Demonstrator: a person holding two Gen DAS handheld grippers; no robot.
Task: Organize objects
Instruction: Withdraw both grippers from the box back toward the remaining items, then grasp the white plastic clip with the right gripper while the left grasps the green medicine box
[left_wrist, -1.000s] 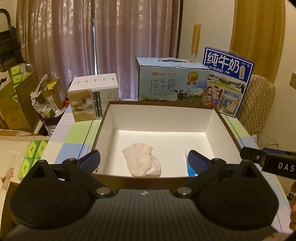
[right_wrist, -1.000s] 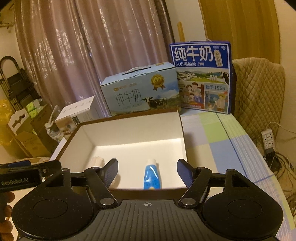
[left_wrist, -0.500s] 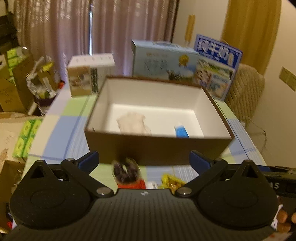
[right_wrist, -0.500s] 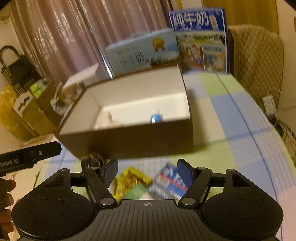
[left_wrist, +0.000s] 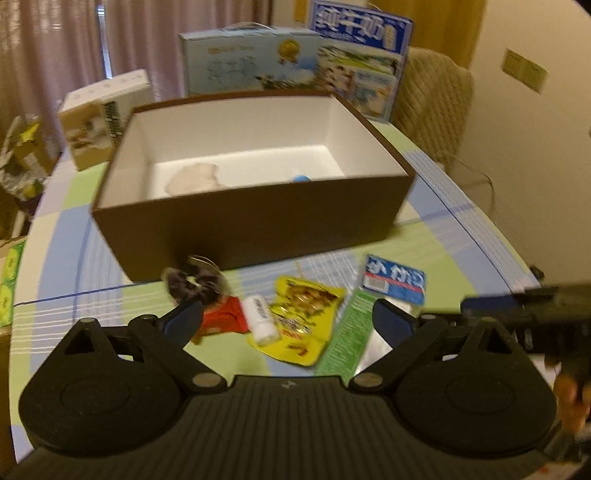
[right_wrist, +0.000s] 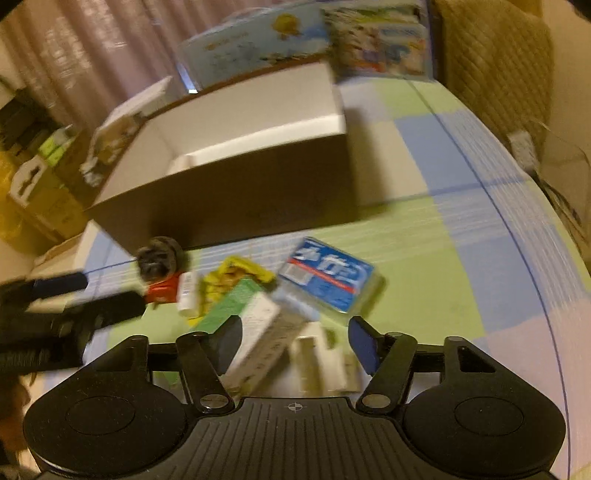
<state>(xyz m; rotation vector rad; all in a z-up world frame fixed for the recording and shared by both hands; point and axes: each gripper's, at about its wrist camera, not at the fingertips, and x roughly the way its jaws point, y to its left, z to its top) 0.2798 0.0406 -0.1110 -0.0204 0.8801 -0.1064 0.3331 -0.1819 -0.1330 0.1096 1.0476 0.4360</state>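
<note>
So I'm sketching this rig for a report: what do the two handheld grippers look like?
Both match: the left gripper and right gripper have a matte black ribbed body, two round black discs, angled black linkage arms with silver pivot pins, and blue-padded fingers. A small crosshair mark sits at the centre.

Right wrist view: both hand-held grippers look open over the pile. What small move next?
Probably lower the right hand-held gripper onto the green-and-white carton. It already lies between the open fingers, nearest of the loose items in front of the brown box, which has room inside.
</note>
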